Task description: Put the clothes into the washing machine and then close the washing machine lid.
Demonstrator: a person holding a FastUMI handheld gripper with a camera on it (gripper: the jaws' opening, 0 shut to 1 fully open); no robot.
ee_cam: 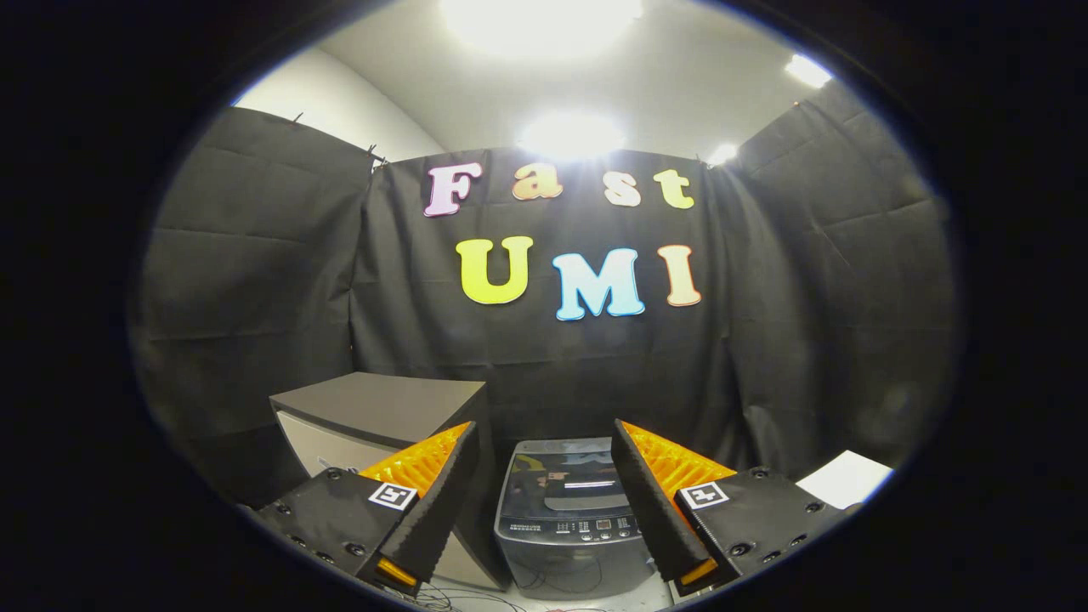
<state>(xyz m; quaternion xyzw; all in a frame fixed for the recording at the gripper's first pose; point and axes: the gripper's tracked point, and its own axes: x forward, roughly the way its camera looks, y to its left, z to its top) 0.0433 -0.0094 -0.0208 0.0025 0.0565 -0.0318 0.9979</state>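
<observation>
Black cloth booth wall fills the background ahead of you, bright ceiling lights above it. Grey box-shaped cabinet with a dark flat top stands left of centre, just beside the washer. Small grey top-loading washing machine sits beyond your fingers, seen in the gap between them; its dark glossy lid lies flat and closed, control panel along the near edge. White flat surface corner shows past the right finger. Thin dark cables lie on the floor in front of the washer. Your jaws stand wide apart, holding nothing; orange ribbed fingers with black pads.
</observation>
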